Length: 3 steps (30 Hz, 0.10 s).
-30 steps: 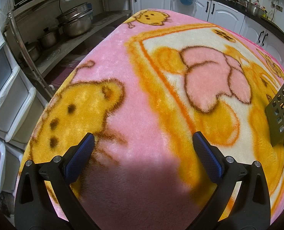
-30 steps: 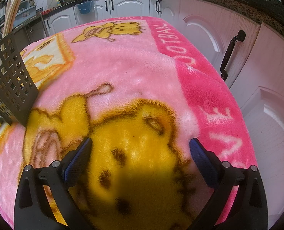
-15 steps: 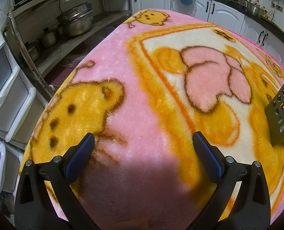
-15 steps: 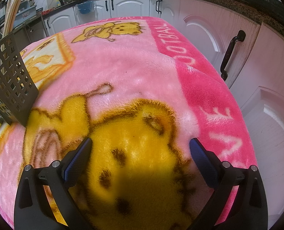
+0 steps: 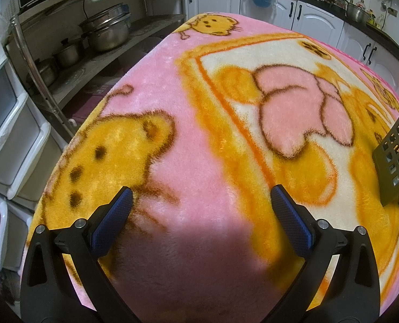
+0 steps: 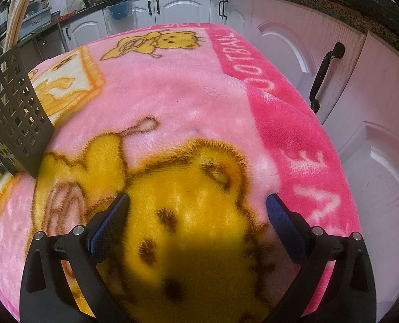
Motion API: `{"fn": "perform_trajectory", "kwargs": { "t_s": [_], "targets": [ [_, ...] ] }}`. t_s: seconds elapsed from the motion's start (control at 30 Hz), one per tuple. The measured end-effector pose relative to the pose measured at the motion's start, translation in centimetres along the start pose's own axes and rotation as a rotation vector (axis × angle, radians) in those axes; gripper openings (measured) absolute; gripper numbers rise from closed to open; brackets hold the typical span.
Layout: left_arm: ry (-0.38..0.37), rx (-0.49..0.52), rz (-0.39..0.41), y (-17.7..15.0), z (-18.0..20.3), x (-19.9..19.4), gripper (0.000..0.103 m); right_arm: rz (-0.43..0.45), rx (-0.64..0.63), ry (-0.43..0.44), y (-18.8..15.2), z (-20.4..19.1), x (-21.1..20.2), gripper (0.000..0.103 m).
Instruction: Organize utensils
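Both sets of blue-padded fingers gape wide with nothing between them: the left gripper [image 5: 201,193] and the right gripper [image 6: 198,202] hang over the pink cartoon blanket [image 5: 199,123]. The dark perforated utensil basket [image 6: 14,113] stands between them, cut off by both frames; pale sticks rise from it, its contents otherwise hidden.

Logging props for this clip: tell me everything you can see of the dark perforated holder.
The holder is a dark, box-like caddy, apparently plastic, its flat walls pierced by a grid of square holes. It stands upright on the pink blanket, cut off by the frame edge in both views. Pale sticks, perhaps chopsticks, rise from behind its top. Neither gripper touches it.
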<state>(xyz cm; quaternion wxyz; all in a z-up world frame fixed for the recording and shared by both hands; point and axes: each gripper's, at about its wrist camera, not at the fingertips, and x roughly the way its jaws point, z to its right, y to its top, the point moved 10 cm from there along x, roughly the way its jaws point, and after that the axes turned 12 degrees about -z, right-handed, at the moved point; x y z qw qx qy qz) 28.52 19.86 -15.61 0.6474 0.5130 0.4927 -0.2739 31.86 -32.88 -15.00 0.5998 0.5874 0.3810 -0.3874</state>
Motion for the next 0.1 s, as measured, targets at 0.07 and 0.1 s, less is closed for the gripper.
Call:
{"fn": "perform_trajectory", "kwargs": {
  "t_s": [0.07, 0.1],
  "targets": [
    [0.001, 0.001, 0.000, 0.04, 0.05, -0.01, 0.094, 0.000, 0.000, -0.001, -0.19, 0.13, -0.15, 0.098],
    [0.002, 0.001, 0.000, 0.03, 0.08, -0.02, 0.094, 0.000, 0.000, 0.000, -0.07, 0.04, -0.05, 0.098]
  ]
}}
